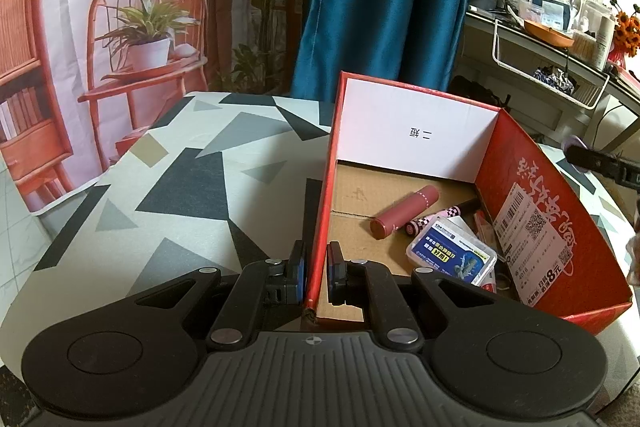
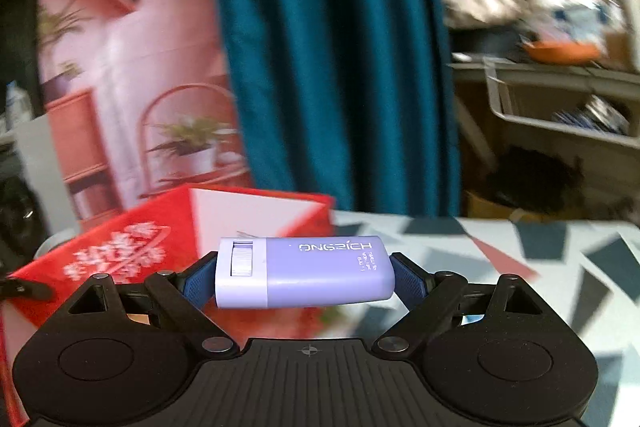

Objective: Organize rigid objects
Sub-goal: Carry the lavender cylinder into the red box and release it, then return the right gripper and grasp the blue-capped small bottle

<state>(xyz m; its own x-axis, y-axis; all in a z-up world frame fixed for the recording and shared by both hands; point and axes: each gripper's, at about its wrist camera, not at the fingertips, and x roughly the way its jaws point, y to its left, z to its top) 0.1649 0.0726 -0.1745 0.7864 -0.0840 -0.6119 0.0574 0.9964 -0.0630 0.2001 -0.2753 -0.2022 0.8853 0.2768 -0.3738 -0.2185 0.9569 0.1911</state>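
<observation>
My left fingers (image 1: 316, 273) pinch the near wall of the red box (image 1: 560, 227), where a pink tube (image 1: 404, 211) and a plastic case (image 1: 452, 257) already lie. My right fingers (image 2: 306, 277) clamp the purple case (image 2: 304, 271) endwise, the box at ten o'clock; that one isn't in yet.

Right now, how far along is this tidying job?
Partly done: a pink lipstick tube and a clear plastic case with a blue label already lie in the red cardboard box. The left tongs pinch its wall; the right tongs hold a lavender plastic case, not yet inside.
</observation>
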